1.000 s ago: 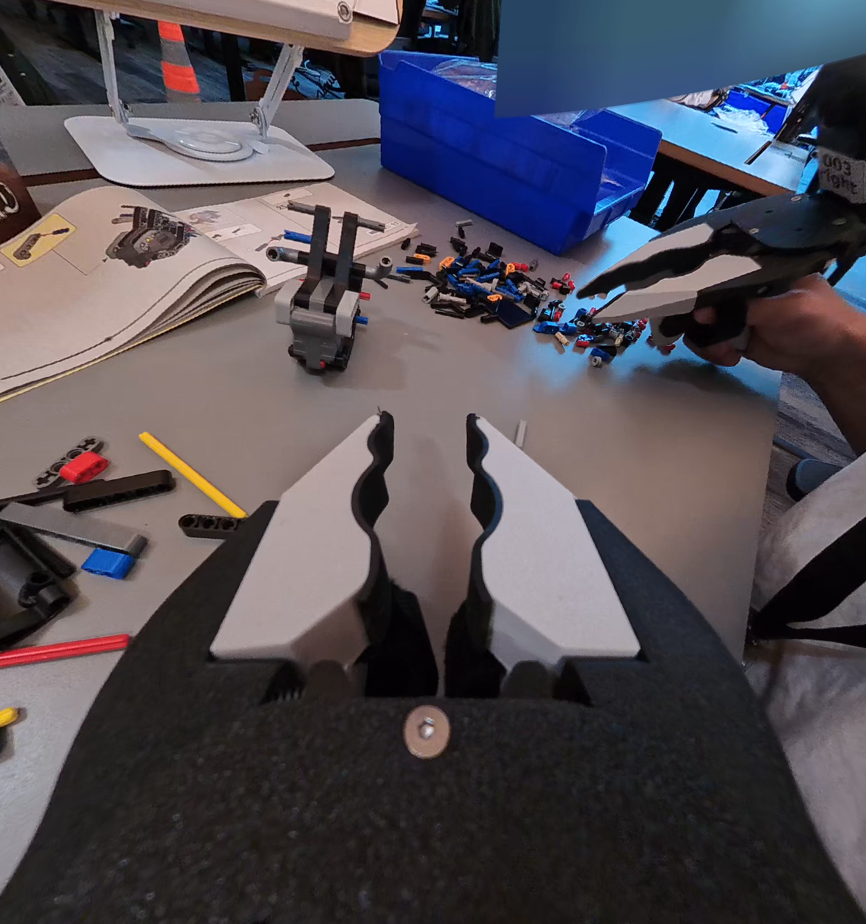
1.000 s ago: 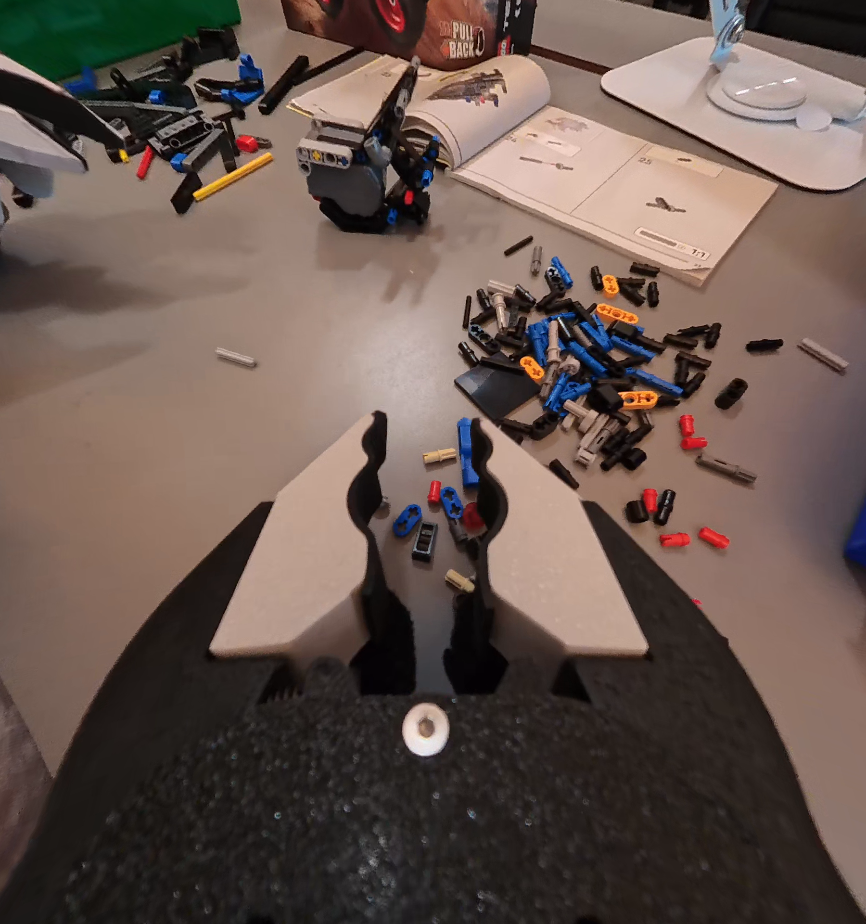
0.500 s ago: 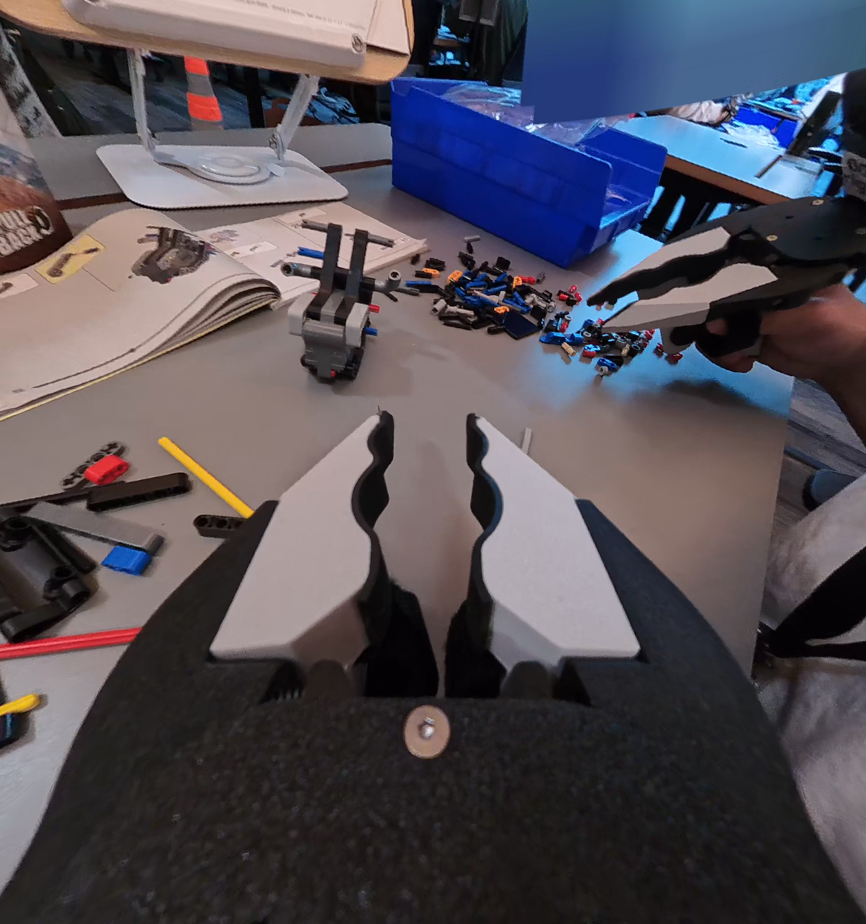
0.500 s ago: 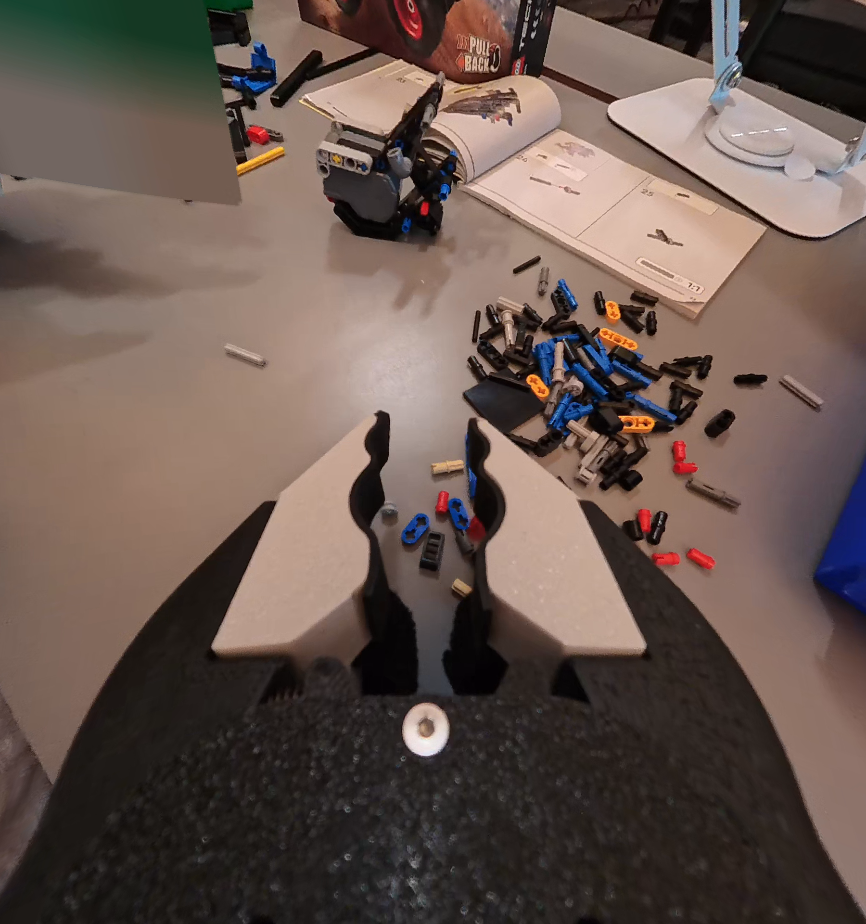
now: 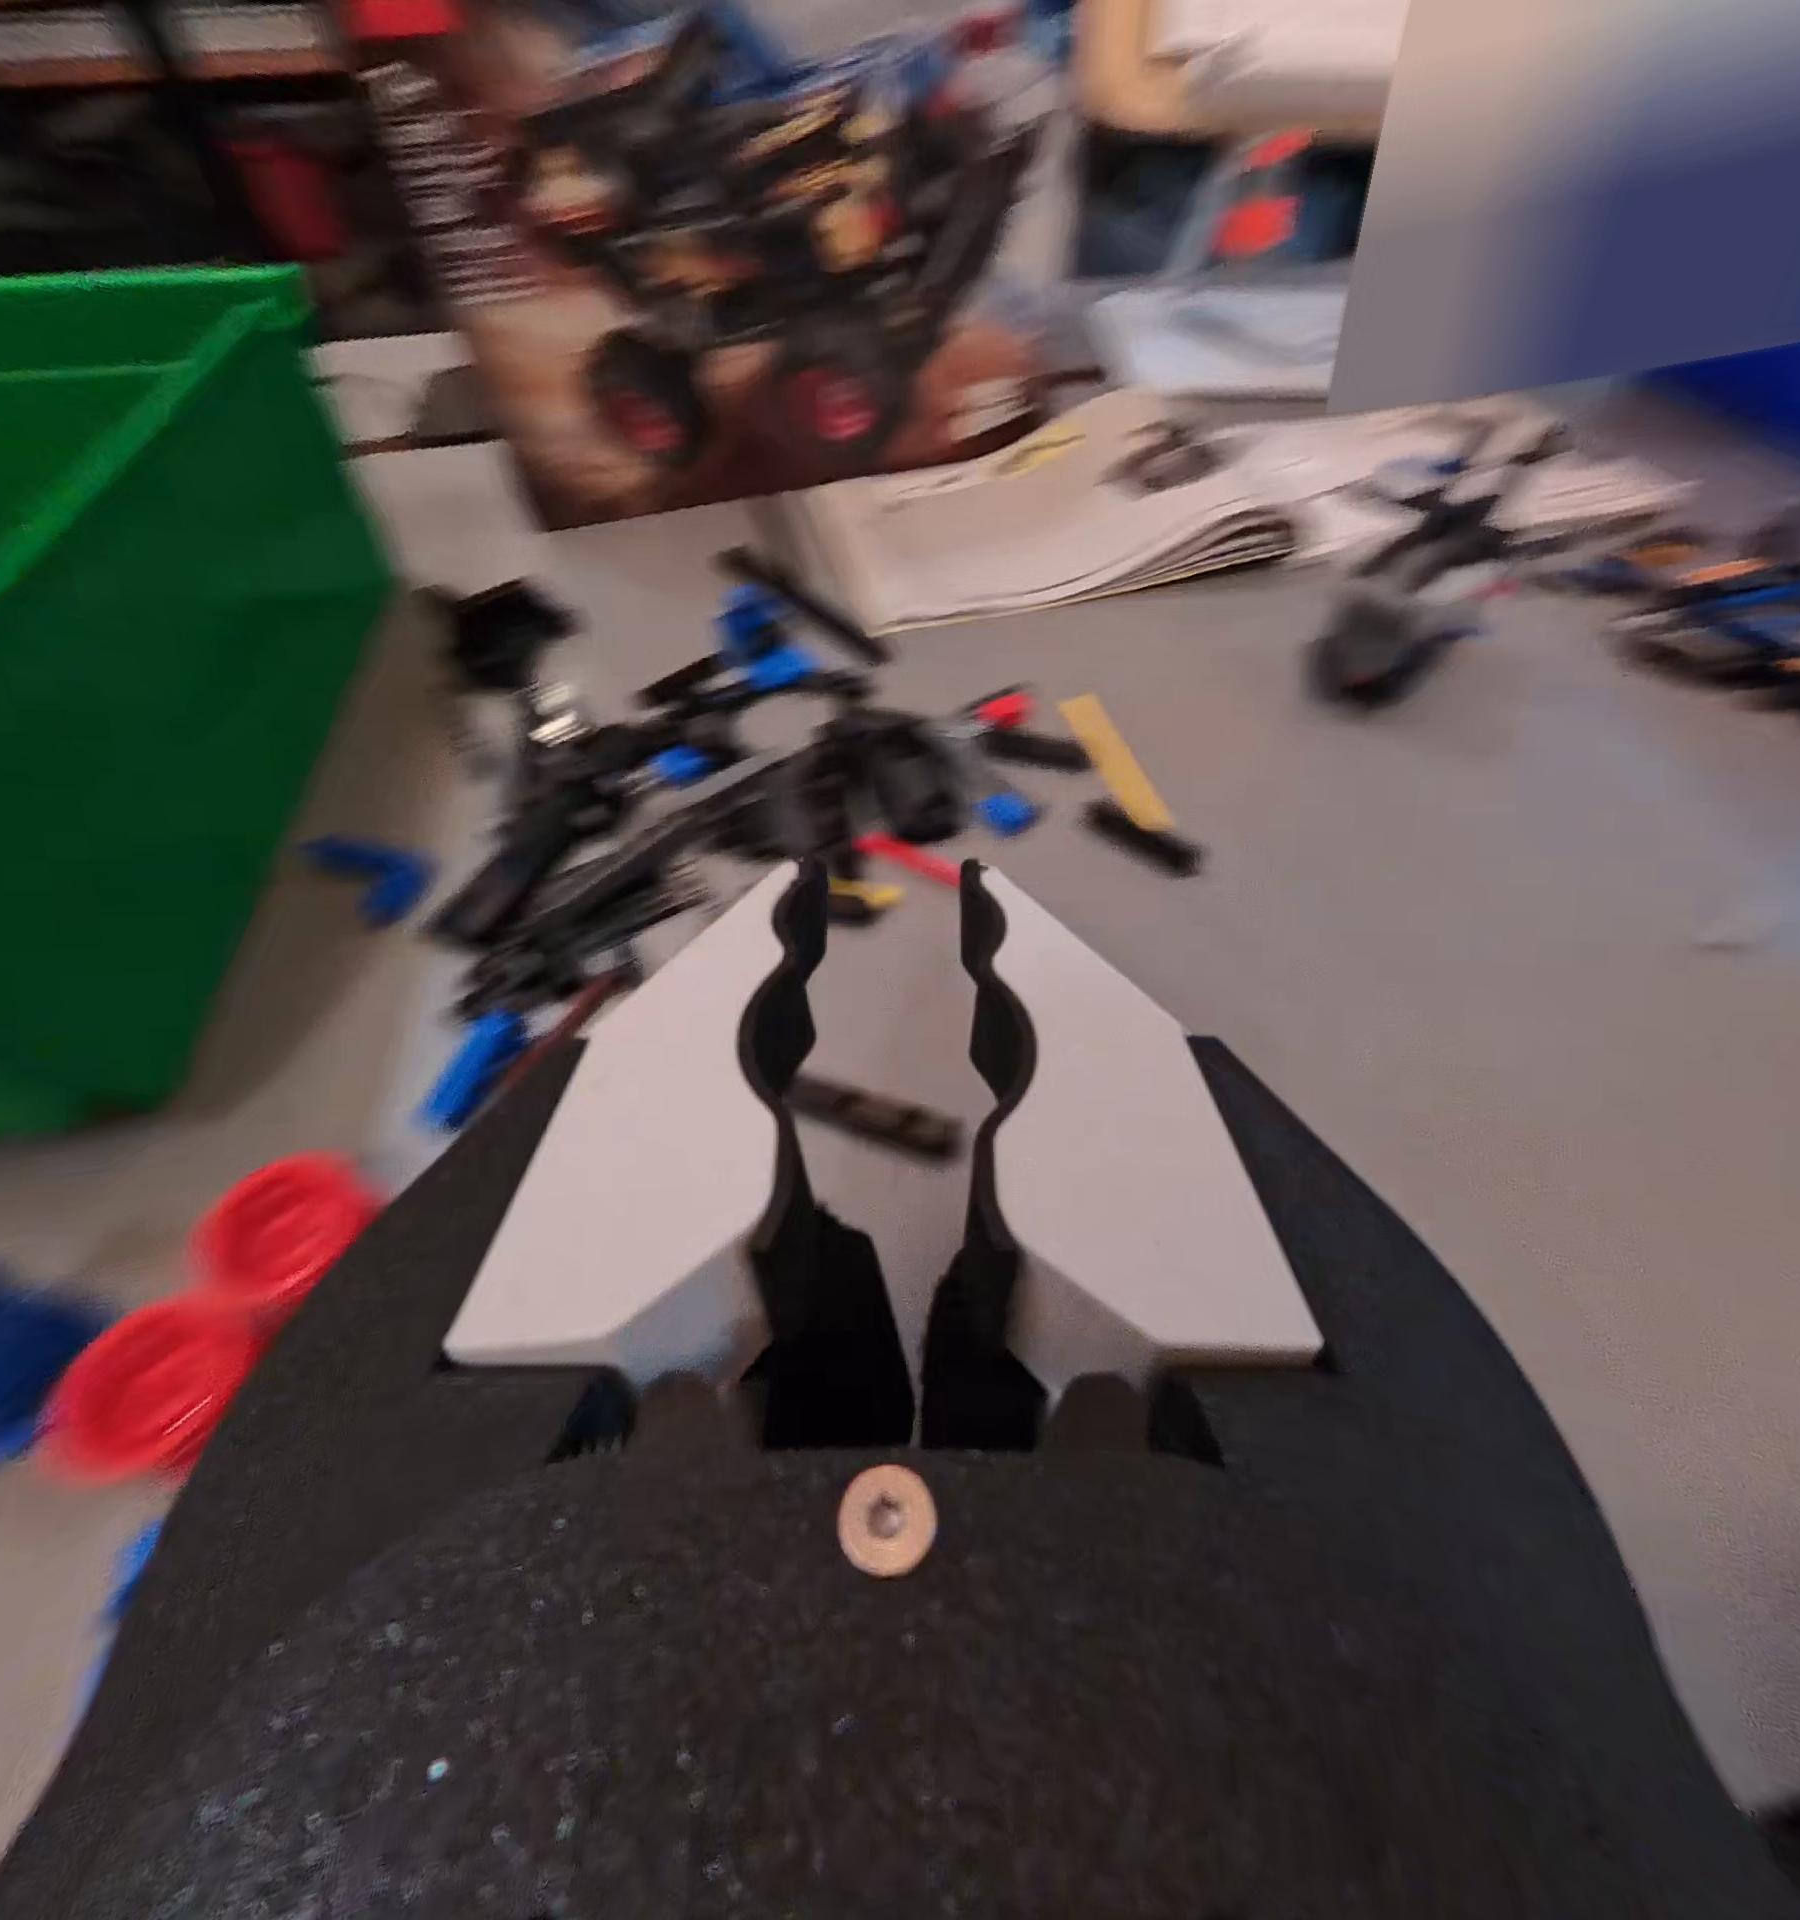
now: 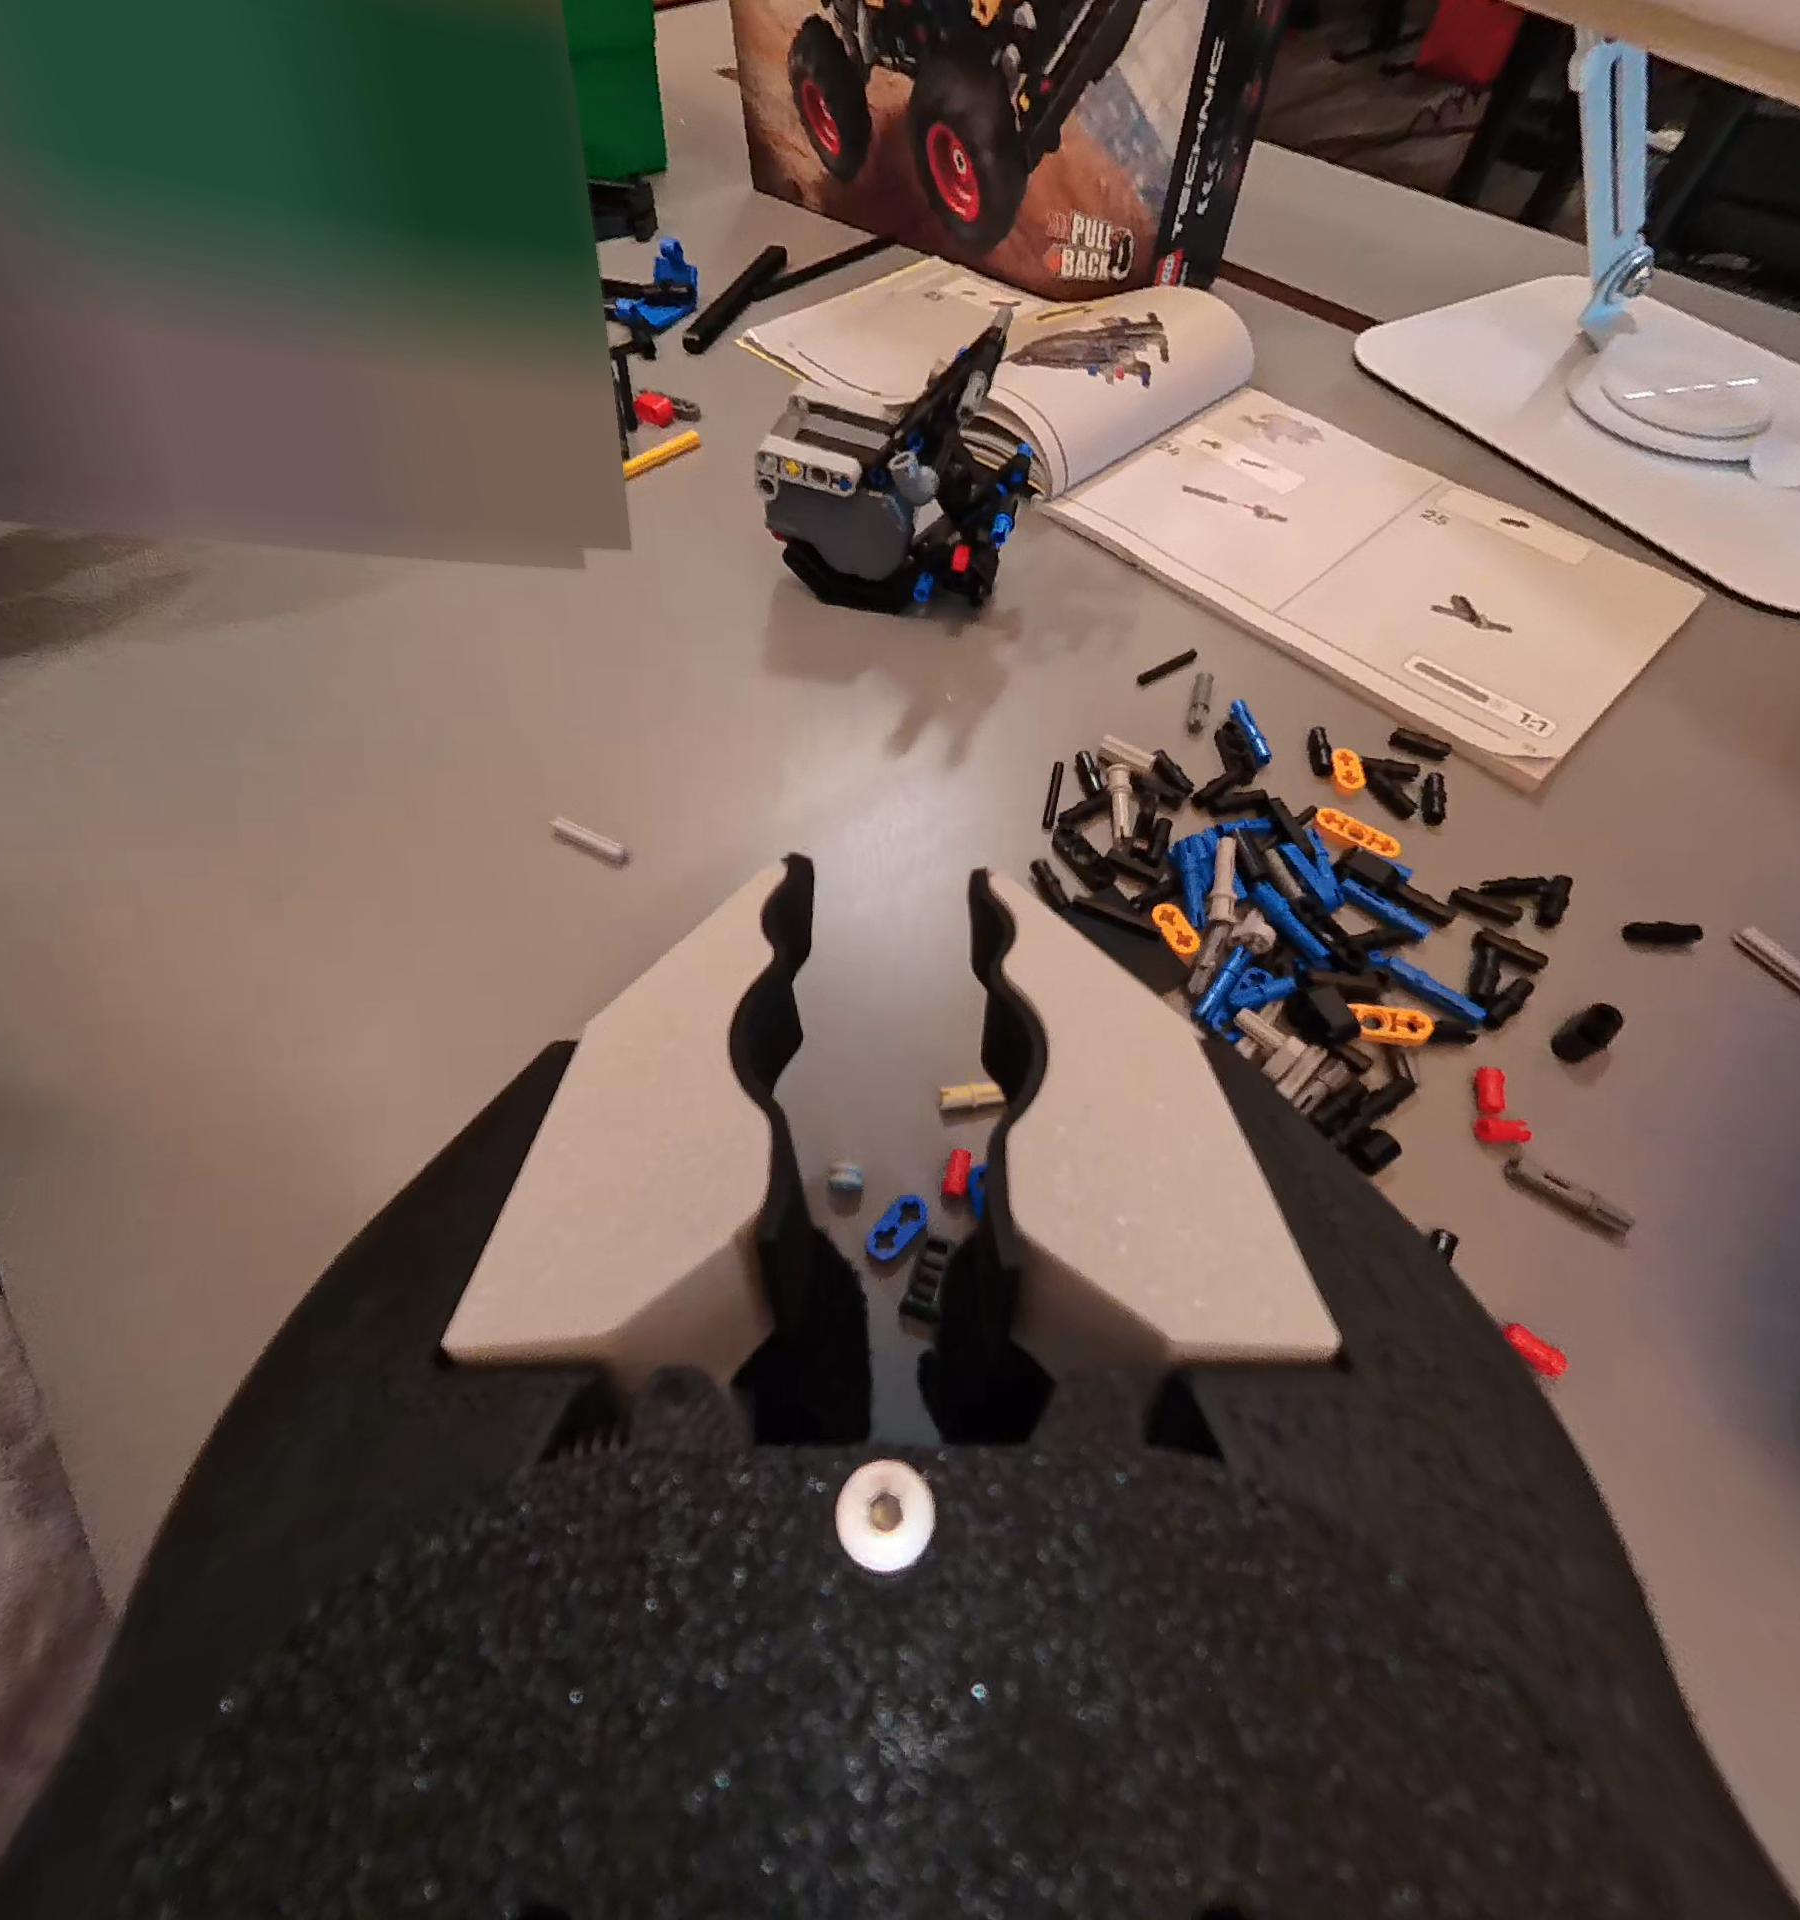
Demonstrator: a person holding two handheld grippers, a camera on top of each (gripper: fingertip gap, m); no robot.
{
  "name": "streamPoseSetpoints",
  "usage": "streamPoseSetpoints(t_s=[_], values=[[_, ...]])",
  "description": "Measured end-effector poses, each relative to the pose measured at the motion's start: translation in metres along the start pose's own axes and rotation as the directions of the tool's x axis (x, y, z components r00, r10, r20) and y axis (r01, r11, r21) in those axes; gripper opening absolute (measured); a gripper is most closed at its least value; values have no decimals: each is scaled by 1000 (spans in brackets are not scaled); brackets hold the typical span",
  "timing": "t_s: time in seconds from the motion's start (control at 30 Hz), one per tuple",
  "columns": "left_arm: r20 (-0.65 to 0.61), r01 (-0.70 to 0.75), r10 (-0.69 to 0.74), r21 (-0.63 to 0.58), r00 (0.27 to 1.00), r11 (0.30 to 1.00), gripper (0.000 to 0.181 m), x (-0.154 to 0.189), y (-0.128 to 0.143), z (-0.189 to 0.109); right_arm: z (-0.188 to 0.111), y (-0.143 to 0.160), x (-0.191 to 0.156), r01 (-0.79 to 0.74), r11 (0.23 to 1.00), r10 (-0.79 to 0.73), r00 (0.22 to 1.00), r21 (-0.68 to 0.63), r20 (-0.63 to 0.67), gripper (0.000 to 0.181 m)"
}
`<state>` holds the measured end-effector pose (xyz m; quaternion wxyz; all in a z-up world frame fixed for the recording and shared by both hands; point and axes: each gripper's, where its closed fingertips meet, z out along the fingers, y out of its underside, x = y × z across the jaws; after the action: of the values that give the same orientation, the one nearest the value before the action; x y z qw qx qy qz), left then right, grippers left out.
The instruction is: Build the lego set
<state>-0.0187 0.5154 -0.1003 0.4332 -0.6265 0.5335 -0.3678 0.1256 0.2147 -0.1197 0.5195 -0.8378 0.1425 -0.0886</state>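
Grey table (image 6: 356, 935) in a workroom. Left view badly blurred: green bin (image 5: 96, 675) at left, red wheels (image 5: 210, 1320) near it, a pile of black and blue beams (image 5: 667, 810). Right view sharp: half-built lego model (image 6: 885, 499) stands mid-table beside the open instruction booklet (image 6: 1343, 551); printed set box (image 6: 1000, 135) behind carries lettering. Small-parts heap (image 6: 1280, 914) to the right. Left gripper (image 5: 891, 883) jaws apart, empty. Right gripper (image 6: 891, 883) jaws apart, empty, over loose pins.

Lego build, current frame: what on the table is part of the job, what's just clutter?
Job:
- half-built model
- instruction booklet
- pile of small pins and connectors
- pile of beams and larger parts
- red wheel hubs

Lying about:
- green bin
- white stand base
- set box
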Motion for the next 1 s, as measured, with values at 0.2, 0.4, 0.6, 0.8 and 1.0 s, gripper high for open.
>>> streamPoseSetpoints(t_s=[0.2,0.4,0.6,0.8,1.0], values=[[197,108,-92,-71,976,992,27,-55,18,-11,4,-2,-4,-16,1000,15,999,9,33,30],[49,199,-198,-22,979,980,26,-42,8,-4,3,1,-3,-6,1000,6,1000,-4,7,29],[-14,122,-123,-23,992,992,27,-20,0,10,-10,-18,-25,-266,964,249,921,15,301,33],[-164,-93,85,-40,983,995,27,35,-2,37,-48,-9,40,-182,981,182,983,71,11,39],[-537,-141,90,-54,838,988,32,113,-26,53,-65,28,85,-147,987,157,962,60,-224,41]])
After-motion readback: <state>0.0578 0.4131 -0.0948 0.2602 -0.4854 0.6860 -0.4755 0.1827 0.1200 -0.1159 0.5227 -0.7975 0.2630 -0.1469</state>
